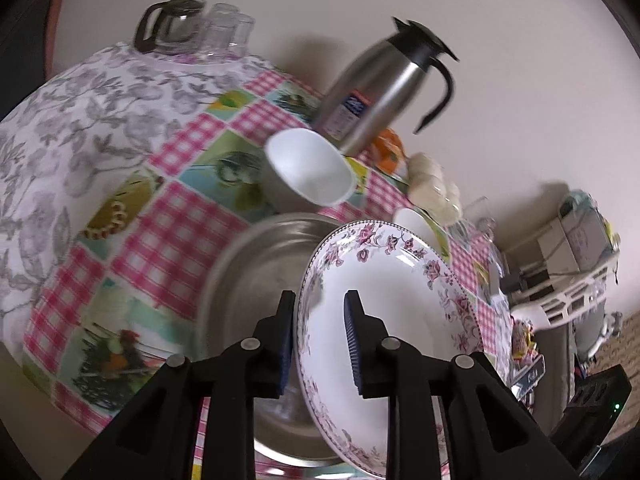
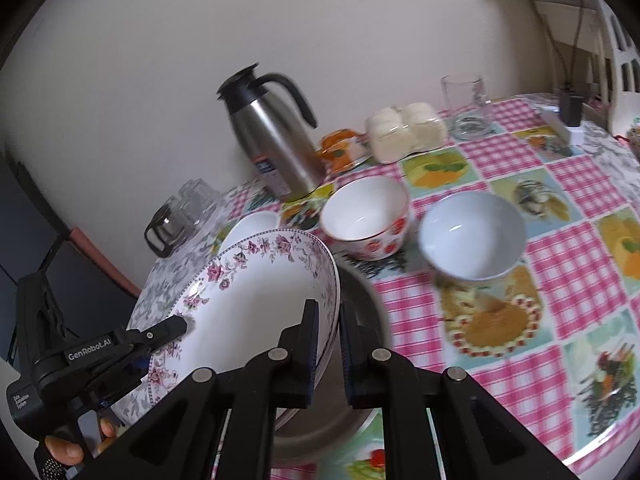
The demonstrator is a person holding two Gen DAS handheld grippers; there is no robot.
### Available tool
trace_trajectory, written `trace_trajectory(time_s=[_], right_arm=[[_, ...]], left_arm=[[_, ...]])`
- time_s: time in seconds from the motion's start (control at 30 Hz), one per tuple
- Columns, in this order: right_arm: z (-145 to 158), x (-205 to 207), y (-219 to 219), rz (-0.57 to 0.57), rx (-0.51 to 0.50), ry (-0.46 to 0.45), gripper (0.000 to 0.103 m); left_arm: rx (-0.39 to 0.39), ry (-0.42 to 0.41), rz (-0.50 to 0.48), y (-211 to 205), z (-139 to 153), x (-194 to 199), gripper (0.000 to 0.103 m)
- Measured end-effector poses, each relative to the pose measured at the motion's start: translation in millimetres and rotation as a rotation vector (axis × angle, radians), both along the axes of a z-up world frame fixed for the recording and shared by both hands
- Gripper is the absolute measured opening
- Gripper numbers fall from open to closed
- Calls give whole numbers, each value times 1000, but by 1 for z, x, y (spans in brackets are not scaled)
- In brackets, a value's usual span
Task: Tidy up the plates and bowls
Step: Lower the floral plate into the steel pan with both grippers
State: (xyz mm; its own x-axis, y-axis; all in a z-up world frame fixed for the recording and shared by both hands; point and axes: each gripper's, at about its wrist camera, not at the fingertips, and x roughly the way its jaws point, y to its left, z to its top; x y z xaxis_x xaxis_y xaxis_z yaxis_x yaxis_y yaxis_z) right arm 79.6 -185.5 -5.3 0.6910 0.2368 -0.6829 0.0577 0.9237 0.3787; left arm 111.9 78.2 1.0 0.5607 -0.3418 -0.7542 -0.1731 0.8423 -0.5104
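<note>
A white plate with a pink floral rim (image 1: 392,300) (image 2: 256,296) is held tilted above a round steel tray (image 1: 248,280) (image 2: 360,304). My left gripper (image 1: 320,308) straddles the plate's left rim, and it also shows in the right wrist view (image 2: 176,326). My right gripper (image 2: 329,312) is shut on the plate's right rim. A plain white bowl (image 1: 308,168) (image 2: 472,236) and a bowl with red flowers (image 2: 366,218) stand on the table beyond. Another white dish (image 2: 252,226) (image 1: 416,220) peeks out behind the plate.
A steel thermos jug (image 1: 380,84) (image 2: 272,132) stands at the wall. A glass coffee pot (image 1: 172,26) (image 2: 168,226) and upturned glasses (image 1: 228,32), white containers (image 2: 406,130), an orange item (image 2: 340,148) and a drinking glass (image 2: 466,106) line the table's far side. A white plastic chair (image 1: 572,296) stands beside the table.
</note>
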Motion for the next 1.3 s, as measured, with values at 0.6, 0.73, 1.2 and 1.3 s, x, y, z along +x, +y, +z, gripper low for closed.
trace_trajectory(time_s=[0.6, 0.73, 1.2, 1.3], right_arm=[[-43, 23, 30, 20, -31, 102, 12], [-50, 26, 25, 8, -30, 122, 13], [-74, 35, 21, -20, -71, 209, 14], [-77, 36, 18, -30, -80, 224, 14]], left_arm=[[42, 108, 33, 18, -33, 16, 27], [53, 138, 22, 13, -42, 21, 27], [117, 191, -27, -5, -56, 31, 32], [98, 206, -32, -8, -63, 33, 32]])
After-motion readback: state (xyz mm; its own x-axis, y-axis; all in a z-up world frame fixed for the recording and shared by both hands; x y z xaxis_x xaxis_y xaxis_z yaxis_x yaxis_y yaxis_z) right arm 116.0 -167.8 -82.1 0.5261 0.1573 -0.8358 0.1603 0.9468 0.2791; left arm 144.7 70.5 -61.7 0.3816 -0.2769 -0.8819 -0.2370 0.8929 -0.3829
